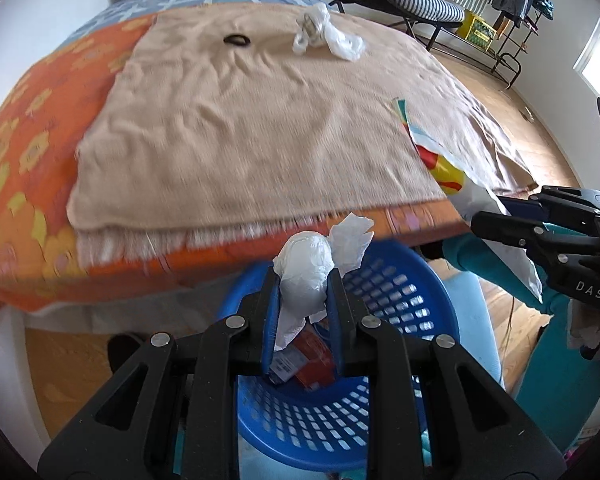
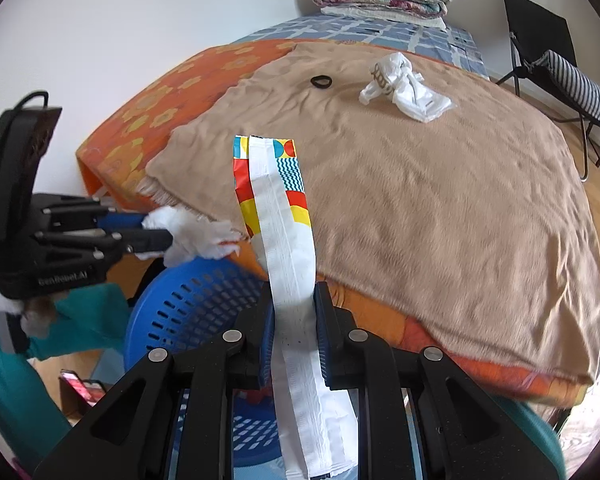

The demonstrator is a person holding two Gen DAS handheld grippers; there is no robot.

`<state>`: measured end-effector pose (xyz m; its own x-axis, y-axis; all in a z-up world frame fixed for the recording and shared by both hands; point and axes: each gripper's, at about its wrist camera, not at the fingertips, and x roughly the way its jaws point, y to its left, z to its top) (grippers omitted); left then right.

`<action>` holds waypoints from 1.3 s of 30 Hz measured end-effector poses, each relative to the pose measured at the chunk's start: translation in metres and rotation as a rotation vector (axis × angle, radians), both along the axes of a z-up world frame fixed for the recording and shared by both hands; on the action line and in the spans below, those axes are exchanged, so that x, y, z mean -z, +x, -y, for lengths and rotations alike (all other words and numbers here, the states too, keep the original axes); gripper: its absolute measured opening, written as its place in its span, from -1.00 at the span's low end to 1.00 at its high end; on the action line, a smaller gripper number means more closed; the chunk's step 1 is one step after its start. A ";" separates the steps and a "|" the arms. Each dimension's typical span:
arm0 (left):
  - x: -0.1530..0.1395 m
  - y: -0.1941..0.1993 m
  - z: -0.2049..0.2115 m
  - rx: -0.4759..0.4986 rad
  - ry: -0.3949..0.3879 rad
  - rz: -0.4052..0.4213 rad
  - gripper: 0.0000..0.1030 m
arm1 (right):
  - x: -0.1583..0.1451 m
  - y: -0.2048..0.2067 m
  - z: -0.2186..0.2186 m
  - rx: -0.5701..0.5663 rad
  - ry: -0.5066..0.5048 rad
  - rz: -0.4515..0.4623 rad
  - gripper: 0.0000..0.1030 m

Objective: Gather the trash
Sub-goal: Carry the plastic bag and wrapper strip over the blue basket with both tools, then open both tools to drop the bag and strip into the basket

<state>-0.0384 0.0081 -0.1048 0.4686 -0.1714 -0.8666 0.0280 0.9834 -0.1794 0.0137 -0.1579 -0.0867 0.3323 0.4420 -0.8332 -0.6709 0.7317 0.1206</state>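
While the left gripper (image 1: 302, 294) clamps crumpled tissue (image 1: 306, 276) above the blue basket (image 1: 400, 292), the right gripper (image 2: 294, 330) pinches a colourful wrapper (image 2: 278, 200); crumpled plastic (image 2: 404, 84) lies on the blanket (image 2: 440, 200) beyond

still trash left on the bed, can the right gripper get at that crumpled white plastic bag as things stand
Probably not yet. The right gripper is shut on the colourful wrapper, so its fingers are occupied. The crumpled white plastic bag lies uncovered on the tan blanket with nothing blocking it.

Both grippers' fingers (image 1: 340, 300) (image 2: 323, 320) clamped.
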 end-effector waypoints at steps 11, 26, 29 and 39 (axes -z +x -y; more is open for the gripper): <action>0.018 -0.025 0.009 -0.008 -0.011 -0.039 -0.59 | 0.013 -0.030 0.003 -0.030 -0.003 -0.052 -0.68; 0.048 -0.052 0.018 0.020 -0.019 -0.130 -0.59 | 0.038 -0.049 -0.012 -0.092 -0.047 -0.105 -0.67; 0.051 -0.054 0.020 0.029 -0.021 -0.141 -0.59 | 0.042 -0.050 -0.016 -0.098 -0.050 -0.117 -0.66; 0.060 -0.052 0.027 0.043 -0.038 -0.174 -0.58 | 0.050 -0.048 -0.019 -0.090 -0.059 -0.141 -0.65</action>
